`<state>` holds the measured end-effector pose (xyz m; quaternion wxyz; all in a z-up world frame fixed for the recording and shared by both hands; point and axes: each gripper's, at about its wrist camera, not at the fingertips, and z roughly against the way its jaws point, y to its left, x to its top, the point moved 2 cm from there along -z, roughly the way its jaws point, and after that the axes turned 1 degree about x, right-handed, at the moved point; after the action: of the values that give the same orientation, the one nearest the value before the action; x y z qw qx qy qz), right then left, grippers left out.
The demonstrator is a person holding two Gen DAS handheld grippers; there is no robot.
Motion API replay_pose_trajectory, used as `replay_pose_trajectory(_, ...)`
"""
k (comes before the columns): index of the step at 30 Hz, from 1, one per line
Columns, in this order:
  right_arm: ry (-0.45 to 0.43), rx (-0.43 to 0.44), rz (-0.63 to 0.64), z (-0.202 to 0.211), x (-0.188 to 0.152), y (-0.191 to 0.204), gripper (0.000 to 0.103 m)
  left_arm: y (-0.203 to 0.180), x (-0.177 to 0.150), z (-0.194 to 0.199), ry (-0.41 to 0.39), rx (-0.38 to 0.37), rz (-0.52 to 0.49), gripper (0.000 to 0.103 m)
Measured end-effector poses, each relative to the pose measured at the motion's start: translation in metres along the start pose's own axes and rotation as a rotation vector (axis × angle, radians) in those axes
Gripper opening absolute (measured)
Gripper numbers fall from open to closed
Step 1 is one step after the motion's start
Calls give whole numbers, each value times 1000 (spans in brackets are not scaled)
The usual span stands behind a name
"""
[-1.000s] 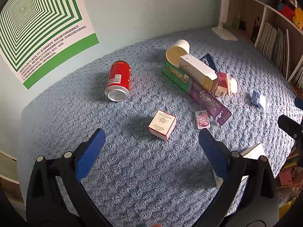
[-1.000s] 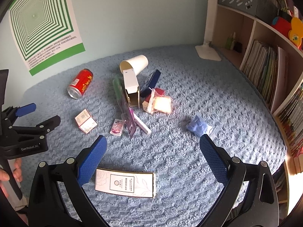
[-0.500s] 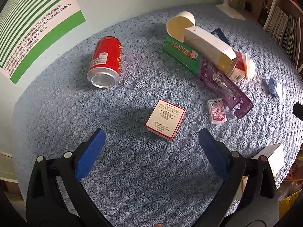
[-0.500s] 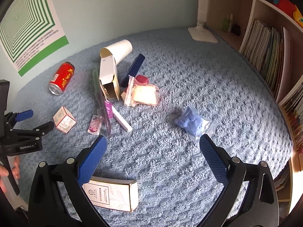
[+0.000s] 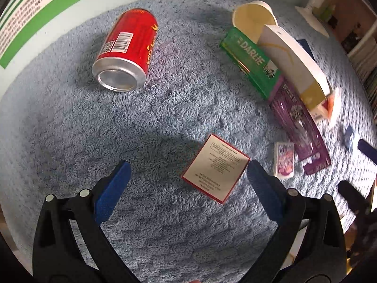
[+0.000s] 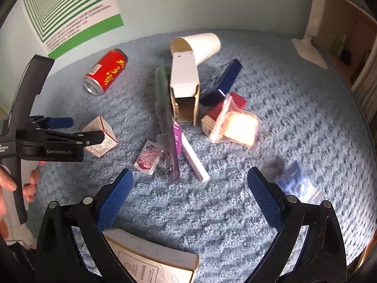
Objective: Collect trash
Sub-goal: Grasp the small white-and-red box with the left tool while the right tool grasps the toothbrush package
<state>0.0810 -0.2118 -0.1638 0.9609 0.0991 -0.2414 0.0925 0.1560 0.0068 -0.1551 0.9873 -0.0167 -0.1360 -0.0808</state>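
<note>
Left gripper (image 5: pixel 187 176) with black arms and blue pads: jaws spread wide, gripping nothing, poised above the blue textured carpet (image 5: pixel 165 108). Small white cardboard box with red edging (image 5: pixel 215 171): flat on the carpet at lower centre of the left wrist view, between the two pads and nearer the right-hand one, touching neither. Red aluminium drink can (image 5: pixel 128 49): on its side at upper left, silver base toward the camera, well apart from the box. Cluster of trash at upper right: cream paper cup (image 5: pixel 253 20) on its side, green DARLIE toothpaste carton (image 5: pixel 251 62) just beside it, long white open-ended carton (image 5: pixel 294 63) lying across the green carton, purple blister pack (image 5: pixel 300 127) extending toward lower right, small pink-and-white sachet (image 5: pixel 284 160) just beside the blister pack. Right gripper (image 6: pixel 189 194): jaws likewise spread wide, empty, above bare carpet. Flat white printed carton (image 6: pixel 153 259): at the bottom edge of the right wrist view, partly under the left-hand arm. Blue crumpled item in a clear plastic bag (image 6: pixel 298 182): blurred, just beyond the right-hand pad. Clear packet with a pale glowing content (image 6: pixel 238 125): right of centre, leaning on a dark red box (image 6: pixel 238 100). Person's hand (image 6: pixel 14 184): at the left edge, on the left gripper's handle.
</note>
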Motion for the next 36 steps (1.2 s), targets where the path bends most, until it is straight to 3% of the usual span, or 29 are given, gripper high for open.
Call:
replay_pose_trajectory(2,13,29,17,-11,6,4,90,4,4,-6,14,-4,29,96)
replay_pose_trajectory(4,42,55,15,-23,12,5,71,6,6,-12,27,-6,49,96)
replay_pose_trajectory(9,91,69,33,-52,19,9,69,17,10,-22,81,-75,120,96)
replay_pose_trajectory(11,100,78,46,-58,20,11,66,21,11,-16,69,-112,152,96)
replay_pose_trajectory(14,108,92,45,-65,23,12,57,21,15,-13,70,-130,153,96)
replay_pose_trajectory(16,117,94,42,-70,27,12,42,22,16,-20,75,-98,152,96)
replay_pose_trajectory(17,121,96,40,-71,27,12,39,22,17,-24,85,-90,152,96)
replay_pose_trajectory(21,132,105,27,-70,26,9,38,23,10,-30,109,-128,145,96)
replay_pose_trajectory(28,135,116,11,-66,16,3,40,5,-24,-15,67,-121,2,96)
replay_pose_trajectory(30,130,125,3,-64,15,2,32,-1,-36,-18,72,-129,-20,96)
replay_pose_trajectory(31,129,130,0,-63,15,2,26,-5,-38,-18,71,-131,-26,95)
replay_pose_trajectory(33,130,138,1,-60,14,4,25,-7,-41,-11,71,-153,-33,89)
replay_pose_trajectory(36,119,149,15,-51,12,7,23,-6,-46,-13,86,-214,-37,64)
